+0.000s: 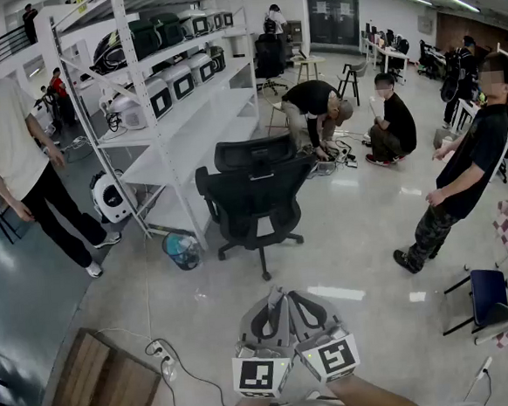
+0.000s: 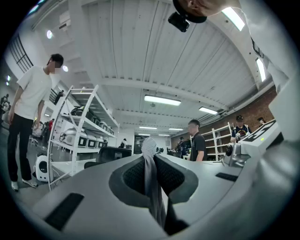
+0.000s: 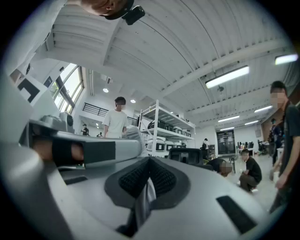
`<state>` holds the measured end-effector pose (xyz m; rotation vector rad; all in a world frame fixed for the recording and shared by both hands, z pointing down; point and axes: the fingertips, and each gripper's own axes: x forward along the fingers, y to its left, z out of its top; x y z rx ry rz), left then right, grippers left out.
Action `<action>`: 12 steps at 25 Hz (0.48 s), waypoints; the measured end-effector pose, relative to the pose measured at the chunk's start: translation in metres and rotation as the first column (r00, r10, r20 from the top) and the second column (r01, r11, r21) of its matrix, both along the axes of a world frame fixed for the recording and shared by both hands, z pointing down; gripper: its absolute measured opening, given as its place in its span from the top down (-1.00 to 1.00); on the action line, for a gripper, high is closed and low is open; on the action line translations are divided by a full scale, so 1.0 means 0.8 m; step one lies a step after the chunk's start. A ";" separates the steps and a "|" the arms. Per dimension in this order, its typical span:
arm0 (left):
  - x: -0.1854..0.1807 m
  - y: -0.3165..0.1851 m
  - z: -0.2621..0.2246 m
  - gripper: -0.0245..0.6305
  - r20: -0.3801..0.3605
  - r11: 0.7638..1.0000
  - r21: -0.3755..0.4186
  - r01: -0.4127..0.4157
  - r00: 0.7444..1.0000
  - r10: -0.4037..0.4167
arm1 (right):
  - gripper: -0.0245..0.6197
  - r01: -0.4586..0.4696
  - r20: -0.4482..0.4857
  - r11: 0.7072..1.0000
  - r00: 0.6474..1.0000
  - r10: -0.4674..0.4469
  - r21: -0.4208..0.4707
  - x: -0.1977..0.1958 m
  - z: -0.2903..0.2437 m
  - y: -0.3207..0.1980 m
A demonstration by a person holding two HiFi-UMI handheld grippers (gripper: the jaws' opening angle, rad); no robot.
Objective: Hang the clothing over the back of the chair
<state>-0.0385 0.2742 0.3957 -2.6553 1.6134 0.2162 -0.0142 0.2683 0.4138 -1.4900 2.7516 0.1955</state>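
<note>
A black office chair (image 1: pixel 253 193) stands on the floor ahead of me with its back turned towards me; it also shows as the chair (image 2: pixel 110 153) and the chair (image 3: pixel 187 155) in the two gripper views. Both grippers are low in the head view, side by side with their tips nearly touching, well short of the chair. My left gripper (image 1: pixel 273 306) (image 2: pixel 149 152) is shut on a fold of grey clothing (image 2: pixel 151 180). My right gripper (image 1: pixel 297 304) (image 3: pixel 150 164) is shut on the same grey clothing (image 3: pixel 144 197). Most of the garment hangs below, hidden.
A white shelf rack (image 1: pixel 173 116) with appliances stands left of the chair, a blue bin (image 1: pixel 181 250) at its foot. People stand at the left (image 1: pixel 13 147) and right (image 1: pixel 466 177); two crouch behind the chair (image 1: pixel 321 114). A cable and power strip (image 1: pixel 166 360) lie nearby.
</note>
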 end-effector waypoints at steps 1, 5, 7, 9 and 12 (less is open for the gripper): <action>-0.001 -0.001 -0.001 0.84 0.001 1.000 0.005 0.000 1.000 0.000 | 0.88 -0.004 -0.003 1.000 1.000 0.004 -0.003 0.000 0.002 0.000; -0.007 -0.001 0.003 0.84 0.002 1.000 -0.004 -0.001 1.000 0.001 | 0.88 -0.018 -0.005 1.000 1.000 0.018 0.018 -0.001 -0.007 -0.001; -0.010 -0.001 0.009 0.84 0.003 1.000 -0.017 -0.002 1.000 0.002 | 0.88 -0.021 -0.003 0.999 1.000 0.021 0.027 -0.002 -0.010 -0.002; -0.012 -0.001 0.008 0.84 -0.002 1.000 -0.017 -0.005 1.000 0.005 | 0.88 -0.025 -0.003 1.000 1.000 0.025 0.020 -0.002 -0.009 -0.003; -0.016 -0.001 0.005 0.84 -0.014 1.000 -0.021 -0.007 1.000 0.007 | 0.88 -0.030 -0.004 1.000 1.000 0.030 -0.001 -0.004 -0.007 -0.003</action>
